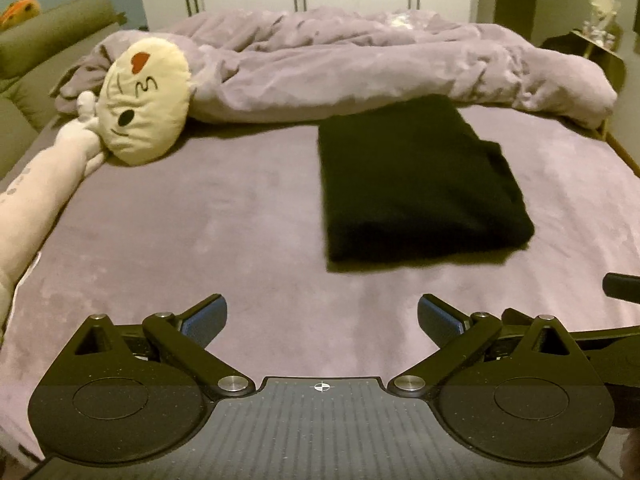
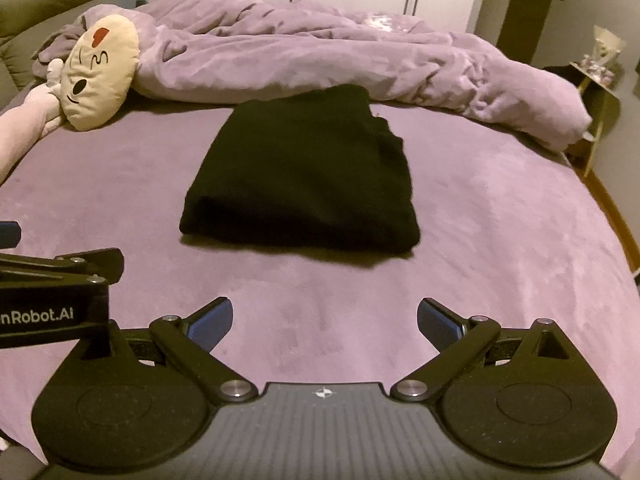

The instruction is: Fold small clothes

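Note:
A black garment [image 1: 420, 184] lies folded into a flat rectangle on the purple bed sheet [image 1: 200, 220]. It also shows in the right wrist view [image 2: 304, 176], straight ahead. My left gripper [image 1: 322, 312] is open and empty, held above the sheet, short of the garment and to its left. My right gripper [image 2: 324, 312] is open and empty, above the sheet a little short of the garment's near edge. The left gripper's body shows at the left edge of the right wrist view [image 2: 60, 280].
A bunched purple duvet [image 1: 360, 60] lies across the far side of the bed. A cream round face cushion [image 1: 144, 100] and a long pink plush [image 1: 36, 200] lie at the left. A small side table [image 2: 596, 92] stands past the bed's right edge.

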### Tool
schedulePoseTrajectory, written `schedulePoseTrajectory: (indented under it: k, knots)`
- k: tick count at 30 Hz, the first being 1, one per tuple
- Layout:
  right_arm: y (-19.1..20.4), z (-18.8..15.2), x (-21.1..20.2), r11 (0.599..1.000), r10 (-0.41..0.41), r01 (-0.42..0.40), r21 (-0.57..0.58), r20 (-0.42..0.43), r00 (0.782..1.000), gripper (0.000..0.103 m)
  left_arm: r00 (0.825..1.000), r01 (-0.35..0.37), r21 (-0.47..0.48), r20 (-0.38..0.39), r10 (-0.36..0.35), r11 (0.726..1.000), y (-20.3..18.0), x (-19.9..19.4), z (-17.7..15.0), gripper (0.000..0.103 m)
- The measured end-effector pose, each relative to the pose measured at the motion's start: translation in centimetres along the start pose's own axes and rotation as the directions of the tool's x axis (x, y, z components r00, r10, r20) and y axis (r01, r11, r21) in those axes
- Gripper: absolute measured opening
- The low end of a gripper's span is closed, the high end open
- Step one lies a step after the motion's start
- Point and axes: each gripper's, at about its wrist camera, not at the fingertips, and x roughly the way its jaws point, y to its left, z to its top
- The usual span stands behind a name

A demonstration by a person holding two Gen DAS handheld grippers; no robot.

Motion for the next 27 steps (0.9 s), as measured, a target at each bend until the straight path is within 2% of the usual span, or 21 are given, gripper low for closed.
schedulePoseTrajectory:
  k: [8, 14, 27]
  knots:
    - [-1.9, 1.5, 3.3, 1.0, -0.013, 0.013, -0.004, -0.04, 0.999, 0.099, 0.999, -0.021, 0.014, -0.039, 0.022, 1.0, -2.6, 2.5, 1.7, 0.103]
    - [-3.1, 1.5, 4.9, 0.999, -0.045, 0.044, -0.02, -0.054, 0.998, 0.099, 0.998, -0.044, 0.063, -0.051, 0.047, 0.997, -4.6, 3.8, 2.2, 0.103]
    - [-5.7, 1.5, 6.0, 0.998, -0.013, 0.018, 0.058, -0.083, 0.996, 0.099, 0.994, -0.058, 0.066, -0.093, 0.064, 0.996, -5.1, 5.0, 2.2, 0.103]
